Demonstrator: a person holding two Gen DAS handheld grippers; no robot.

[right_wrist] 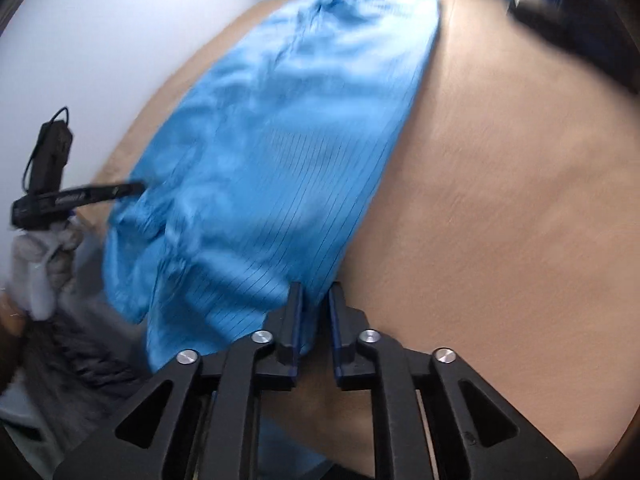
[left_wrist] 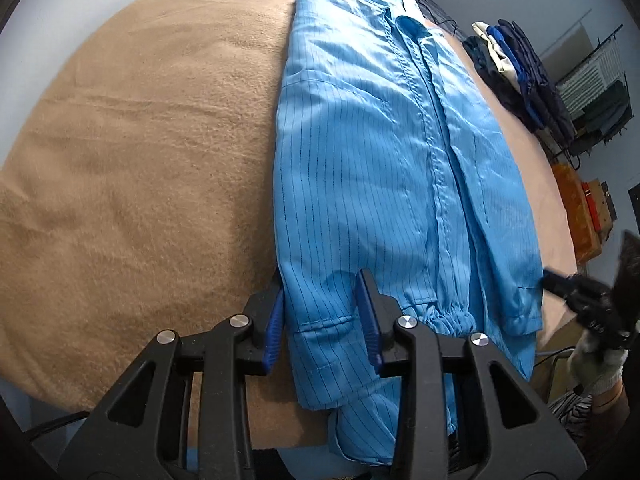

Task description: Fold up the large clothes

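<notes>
A large light-blue striped coat [left_wrist: 380, 168] lies lengthwise on a tan blanket-covered table [left_wrist: 140, 140], sleeves folded in over its front. My left gripper [left_wrist: 322, 284] is open, its jaws astride the coat's near left hem corner. My right gripper [right_wrist: 316, 294] has its jaws closed to a narrow gap around the coat's [right_wrist: 280, 160] near right hem edge; the view is motion-blurred. The right gripper also shows in the left wrist view [left_wrist: 550, 278] at the coat's right edge. The left gripper shows in the right wrist view [right_wrist: 136, 188].
A pile of dark folded clothes [left_wrist: 516, 76] sits at the table's far right. Racks and orange boxes [left_wrist: 580, 216] stand beyond the right edge. Part of the coat hangs over the near table edge [left_wrist: 360, 432].
</notes>
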